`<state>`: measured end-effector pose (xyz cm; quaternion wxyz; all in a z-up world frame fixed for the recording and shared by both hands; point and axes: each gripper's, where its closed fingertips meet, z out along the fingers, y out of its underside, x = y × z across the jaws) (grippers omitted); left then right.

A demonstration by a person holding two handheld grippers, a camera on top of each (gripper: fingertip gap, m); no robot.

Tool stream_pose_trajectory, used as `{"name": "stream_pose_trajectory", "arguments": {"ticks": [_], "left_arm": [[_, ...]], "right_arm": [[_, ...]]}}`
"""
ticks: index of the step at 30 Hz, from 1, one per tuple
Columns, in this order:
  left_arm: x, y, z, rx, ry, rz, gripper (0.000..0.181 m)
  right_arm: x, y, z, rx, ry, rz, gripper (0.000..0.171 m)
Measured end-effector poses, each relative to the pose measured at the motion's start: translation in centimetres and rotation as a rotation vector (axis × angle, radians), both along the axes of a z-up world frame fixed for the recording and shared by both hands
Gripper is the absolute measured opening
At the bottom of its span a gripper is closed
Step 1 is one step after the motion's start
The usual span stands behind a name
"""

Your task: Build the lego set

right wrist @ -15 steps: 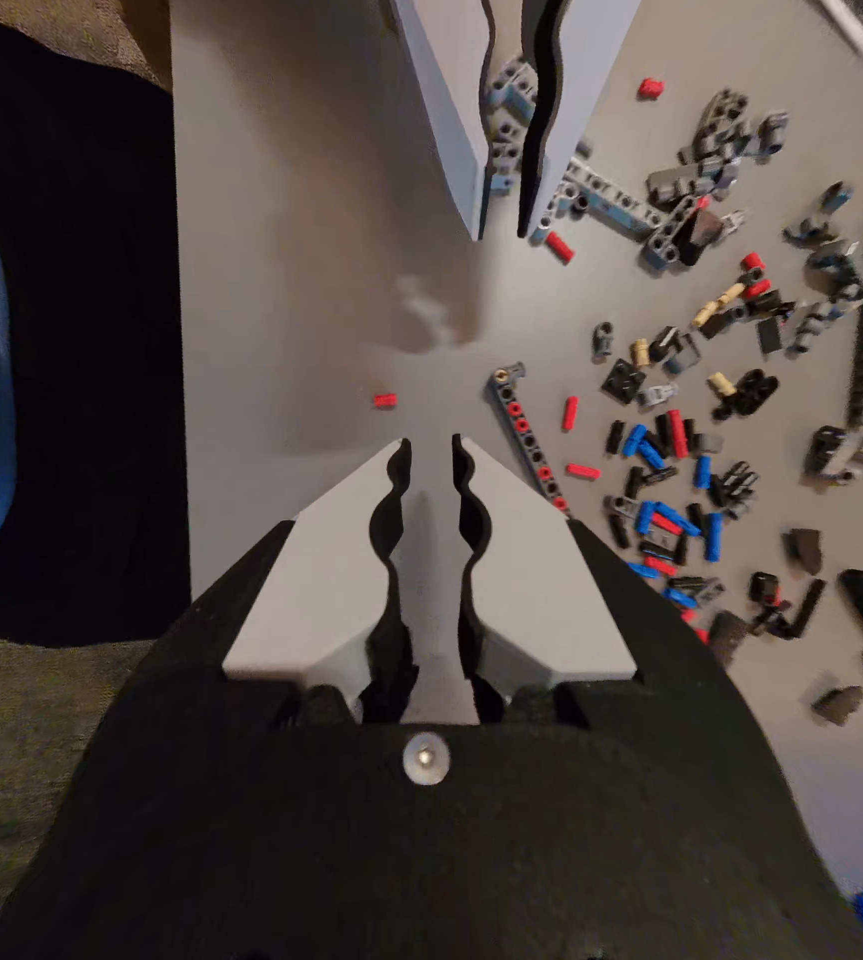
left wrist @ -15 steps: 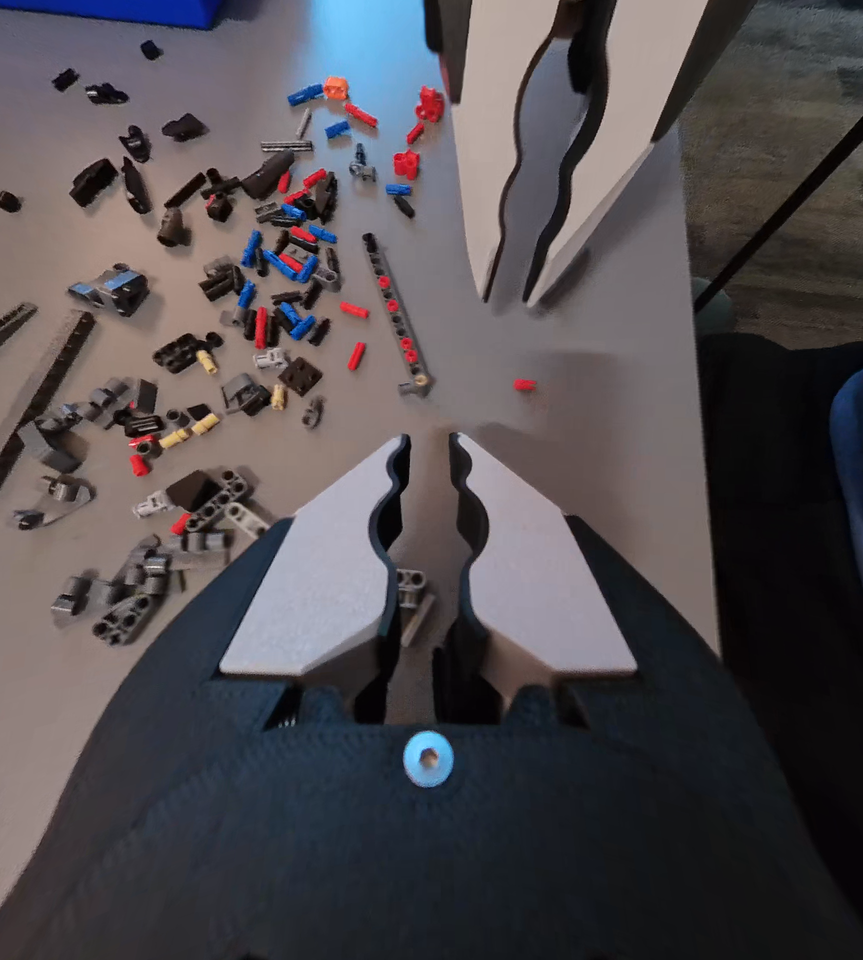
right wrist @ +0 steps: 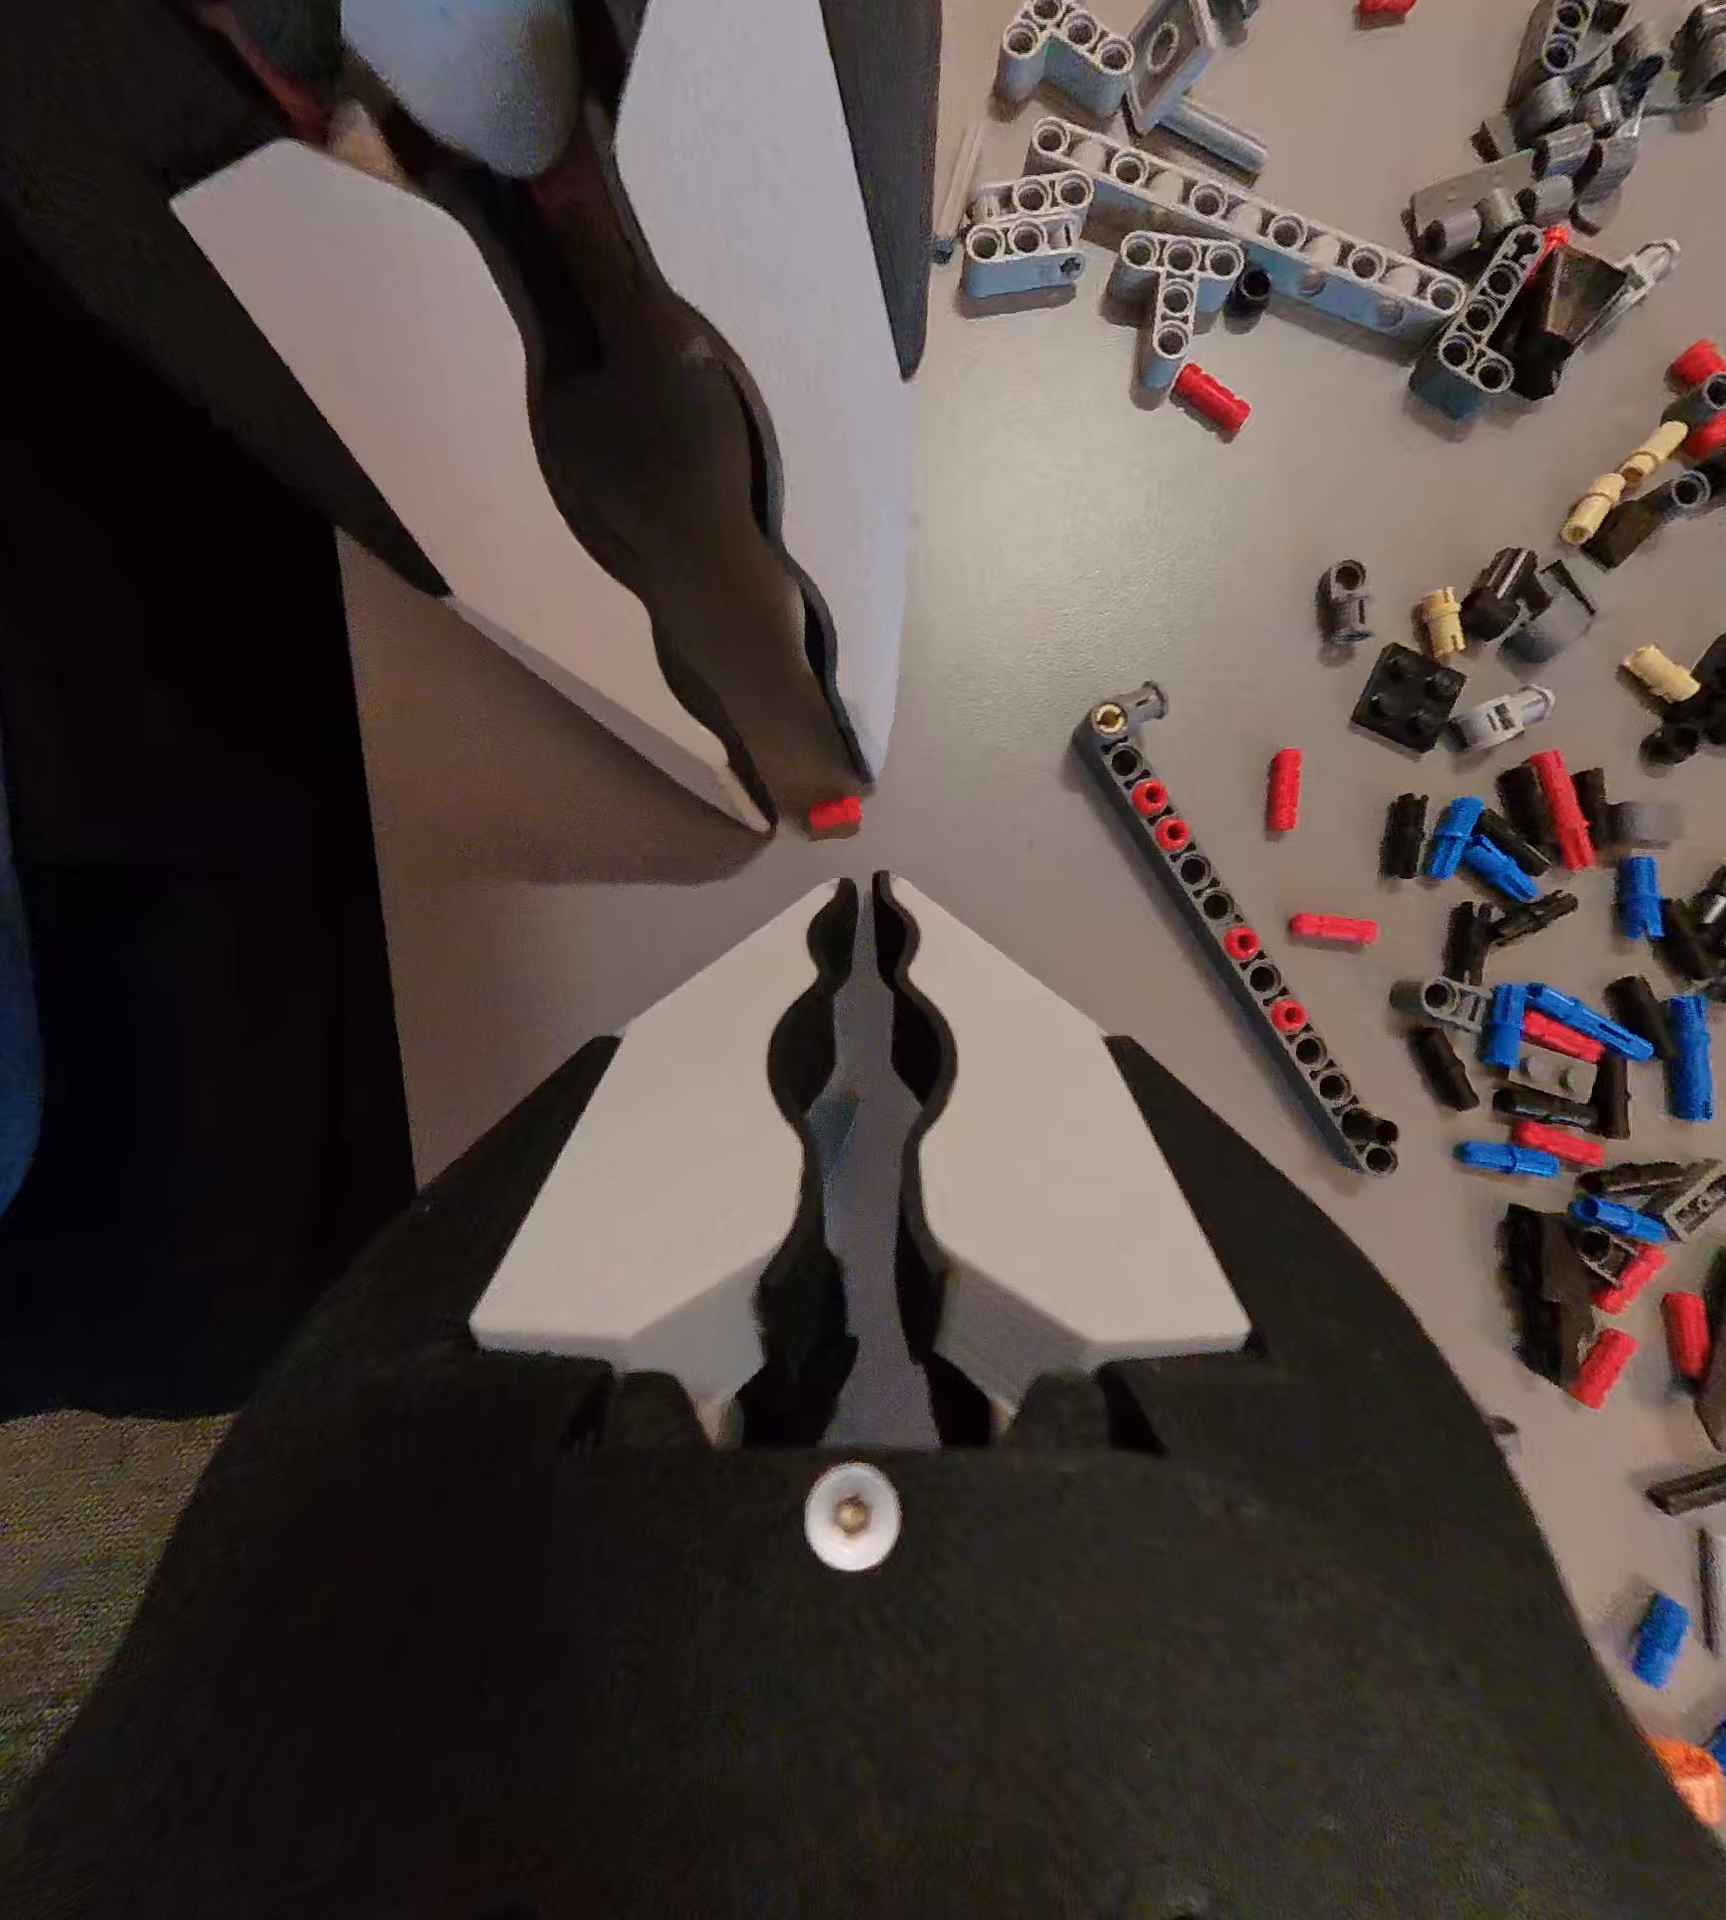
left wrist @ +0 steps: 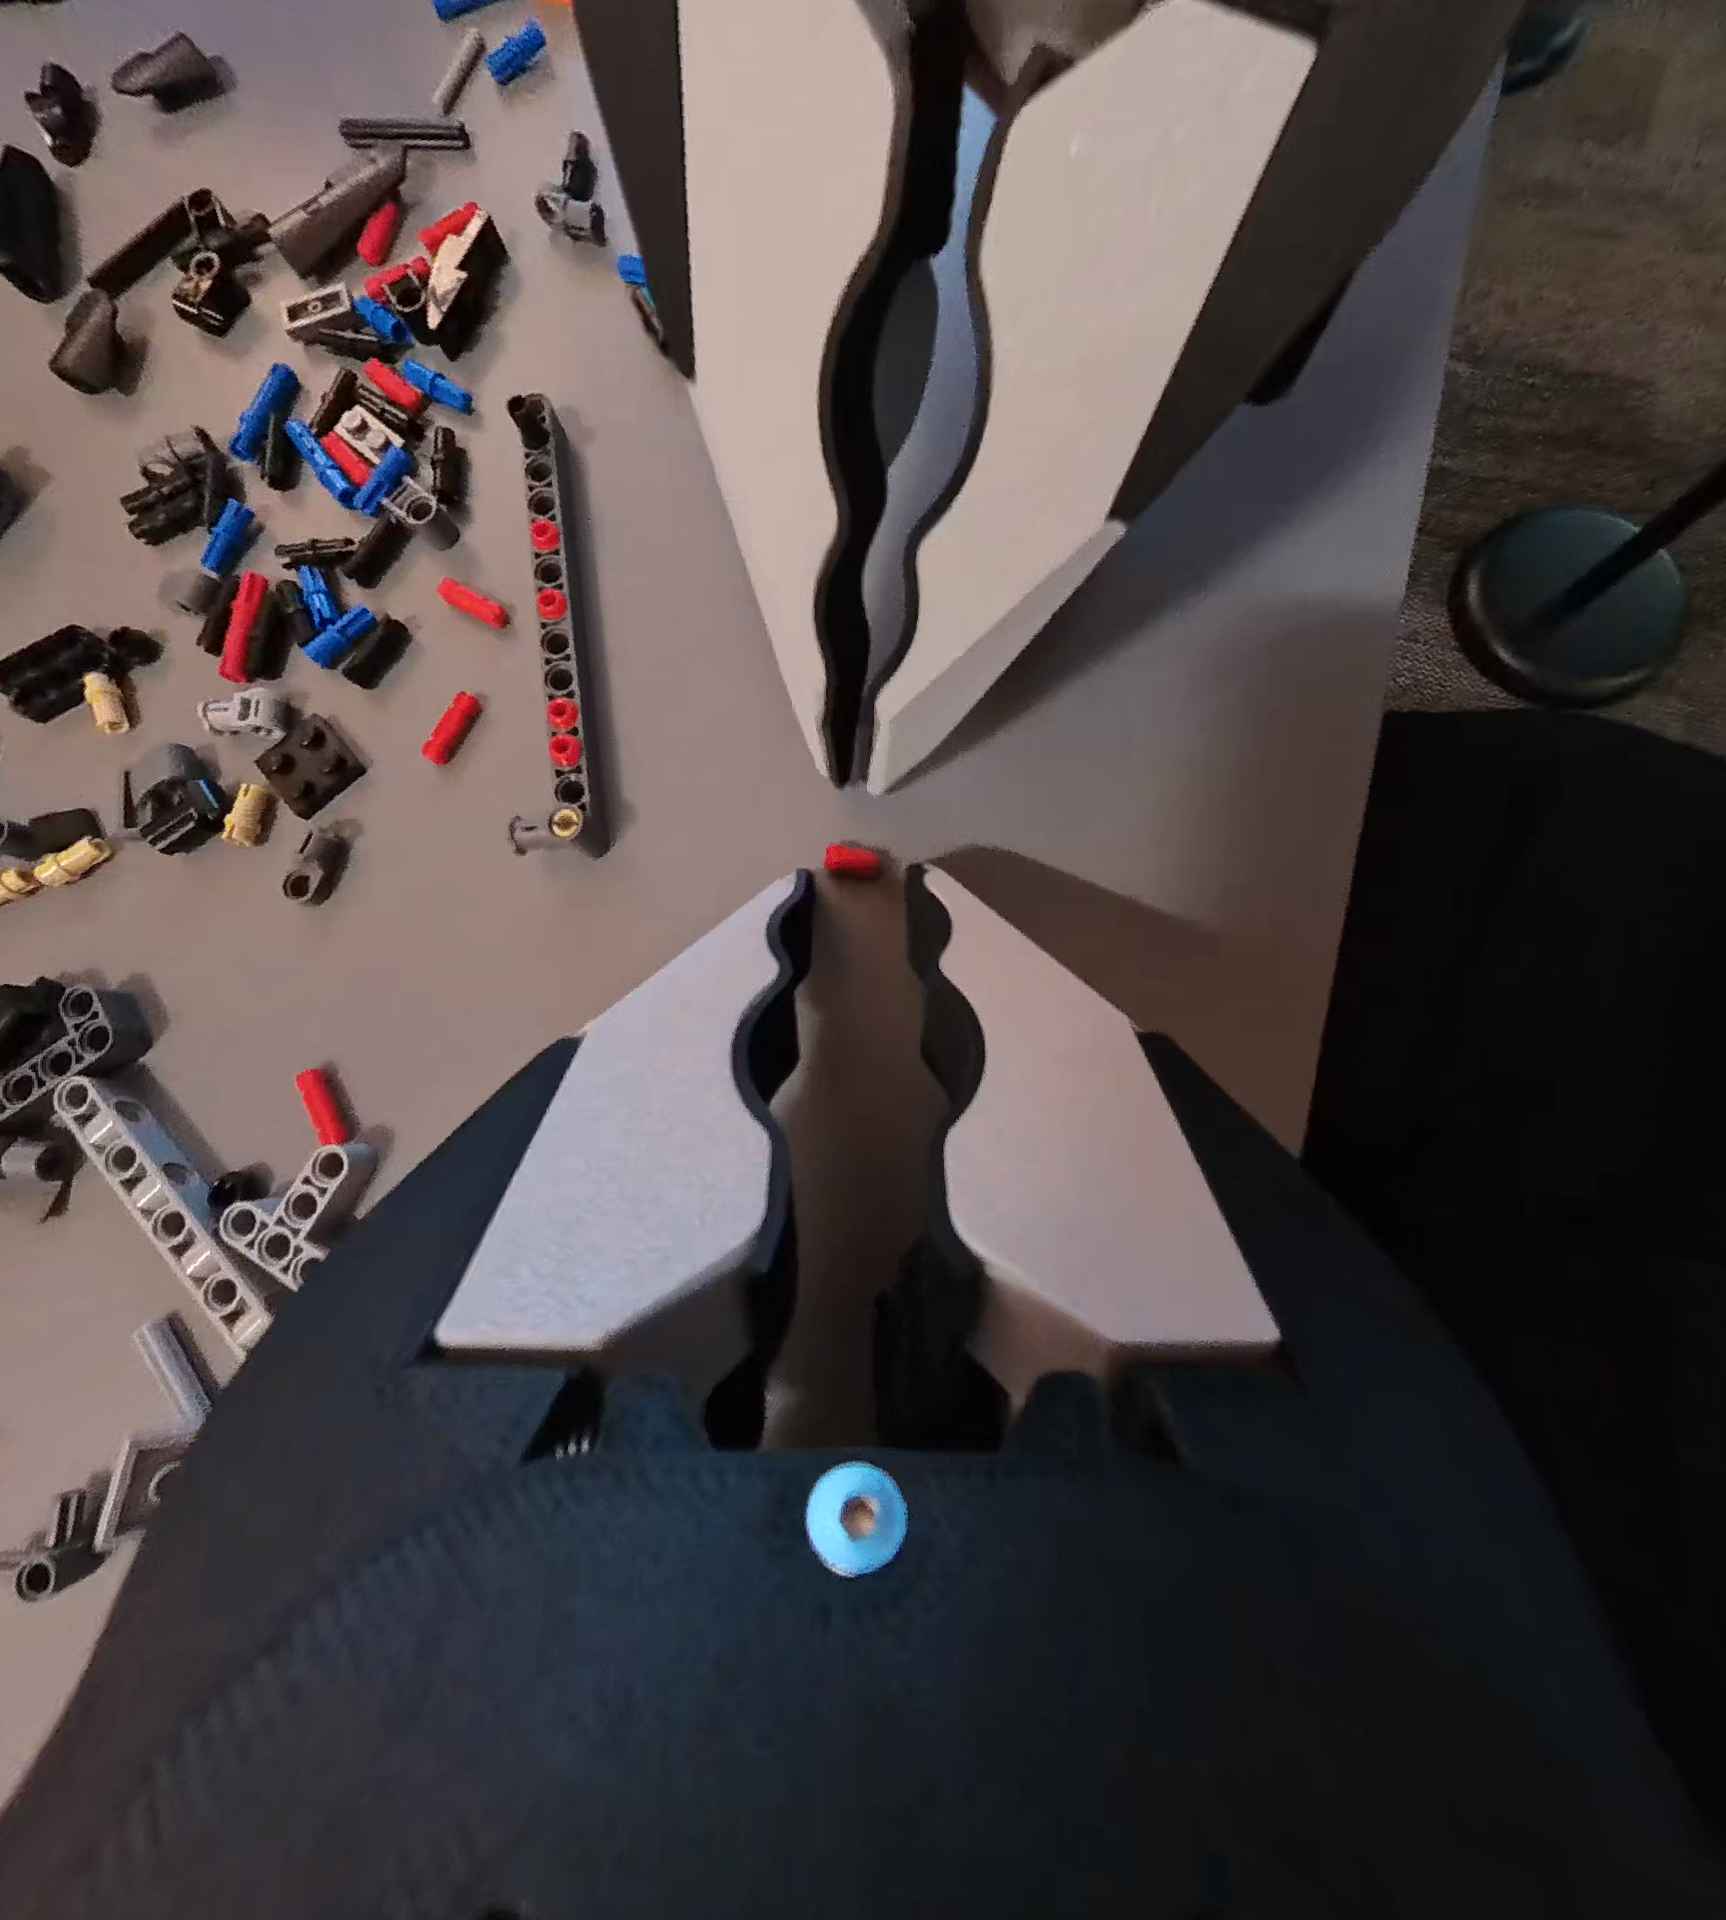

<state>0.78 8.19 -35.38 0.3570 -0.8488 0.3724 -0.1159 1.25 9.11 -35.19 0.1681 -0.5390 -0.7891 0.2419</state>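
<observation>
Red, one lone pin (left wrist: 851, 859) lies between two tongs: left (left wrist: 857, 883) parted, right (right wrist: 864, 883) nearly closed, empty.

No text, label, brand, number or sign is showing itself readable in either view. The lego pieces (left wrist: 339, 488) on the grey table (left wrist: 693, 935) are carrying no writing that I am able to make out.

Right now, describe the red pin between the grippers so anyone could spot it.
On the grey table, away from the parts pile, the left gripper and right gripper point tip to tip. The red pin lies alone there; other red pins sit among scattered parts.
</observation>
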Motion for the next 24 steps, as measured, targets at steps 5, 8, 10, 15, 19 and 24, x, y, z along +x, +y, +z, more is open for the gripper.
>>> {"name": "stream_pose_trajectory", "arguments": {"ticks": [5,8,10,15,19,24], "left_arm": [[0.5,0.5,0.0,0.013,-0.001,0.0,0.011],[0.6,0.6,0.0,0.019,0.019,-0.034,0.008],[0.6,0.5,0.0,0.035,0.041,-0.077,0.004],[0.1,-0.1,0.1,0.052,0.034,-0.099,0.017],[-0.4,-0.5,0.1,0.044,0.021,-0.057,0.024],[-0.2,-0.6,0.0,0.045,0.018,-0.022,0.016]], "right_arm": [[-0.5,-0.5,-0.2,-0.005,0.016,0.017,0.0],[-0.5,-0.6,-0.2,-0.004,0.018,0.017,0.0],[-0.4,-0.6,-0.2,-0.005,0.021,0.019,0.0],[0.0,-0.4,0.1,-0.011,0.04,0.034,0.002],[-0.1,-0.4,0.1,0.003,0.036,0.071,0.003],[-0.6,-1.1,-0.1,0.01,0.035,0.147,0.005]]}}
